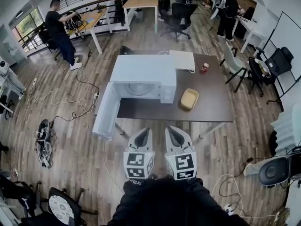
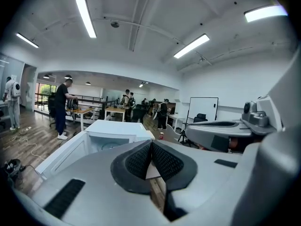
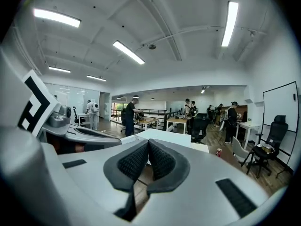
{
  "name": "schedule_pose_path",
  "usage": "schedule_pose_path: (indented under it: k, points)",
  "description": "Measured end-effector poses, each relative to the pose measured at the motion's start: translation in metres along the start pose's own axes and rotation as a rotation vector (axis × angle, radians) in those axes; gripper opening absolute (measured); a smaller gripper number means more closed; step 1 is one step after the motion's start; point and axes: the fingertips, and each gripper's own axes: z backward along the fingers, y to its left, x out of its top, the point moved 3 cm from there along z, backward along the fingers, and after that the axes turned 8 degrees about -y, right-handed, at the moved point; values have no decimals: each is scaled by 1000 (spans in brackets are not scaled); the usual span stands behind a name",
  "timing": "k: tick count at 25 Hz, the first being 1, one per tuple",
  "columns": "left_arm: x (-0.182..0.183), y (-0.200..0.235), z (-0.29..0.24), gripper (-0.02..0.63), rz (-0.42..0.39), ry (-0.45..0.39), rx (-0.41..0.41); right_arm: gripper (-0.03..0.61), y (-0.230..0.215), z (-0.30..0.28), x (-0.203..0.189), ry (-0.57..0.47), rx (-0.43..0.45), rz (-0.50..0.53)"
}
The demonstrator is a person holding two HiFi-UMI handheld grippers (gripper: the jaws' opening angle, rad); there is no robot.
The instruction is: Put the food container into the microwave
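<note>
The food container [image 1: 189, 98], a shallow tan tray with rounded corners, lies on the dark brown table [image 1: 211, 105], near the front edge of the table. It is just beside the right side of the microwave [image 1: 143, 76], not touching it, and nothing holds it. The microwave is white and stands at the left part of the table. Its door [image 1: 107, 109] is swung fully open to the left and reaches out over the table edge, so the round plate inside can be seen. Behind the microwave, at the far side of the table, lies a flat white box [image 1: 182, 59], and to the right of this box stands a small red can [image 1: 204, 68].

The left gripper [image 1: 143, 132] and the right gripper [image 1: 173, 132] are side by side in front of the table, above the wooden floor [image 1: 70, 140], and well apart from the container. In the left gripper view the two dark ribbed pads [image 2: 141, 160] are pressed together at the tips with nothing between them. In the right gripper view the pads [image 3: 133, 162] are also together and hold nothing.

Far behind, a person in black clothes [image 1: 61, 29] stands at a wooden desk [image 1: 91, 19].
</note>
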Motion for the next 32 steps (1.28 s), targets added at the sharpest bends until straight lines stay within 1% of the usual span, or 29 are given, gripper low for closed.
schedule_pose_path:
  k: [4, 10, 14, 20, 23, 26, 29, 32]
  points:
    - [-4, 9, 6, 34, 11, 1, -17, 23, 11, -5, -5, 22, -1, 4]
    - [-15, 30, 20, 34, 20, 27, -28, 23, 30, -13, -15, 58, -11, 6]
    - [-32, 47, 28, 34, 44, 53, -27, 23, 42, -15, -28, 90, -20, 14]
    - [-58, 55, 25, 34, 80, 106, -47, 23, 42, -19, -52, 153, -46, 11]
    - [-58, 59, 12, 34, 82, 106, -51, 23, 37, -28, -53, 157, -42, 16]
    - [-58, 59, -8, 34, 76, 111, -54, 23, 21, -42, -60, 166, -44, 6]
    - [-60, 69, -33, 33, 81, 121, -39, 23, 4, -66, -67, 173, -39, -3]
    - [-55, 80, -65, 32, 83, 121, -21, 23, -15, -95, -65, 162, -28, 0]
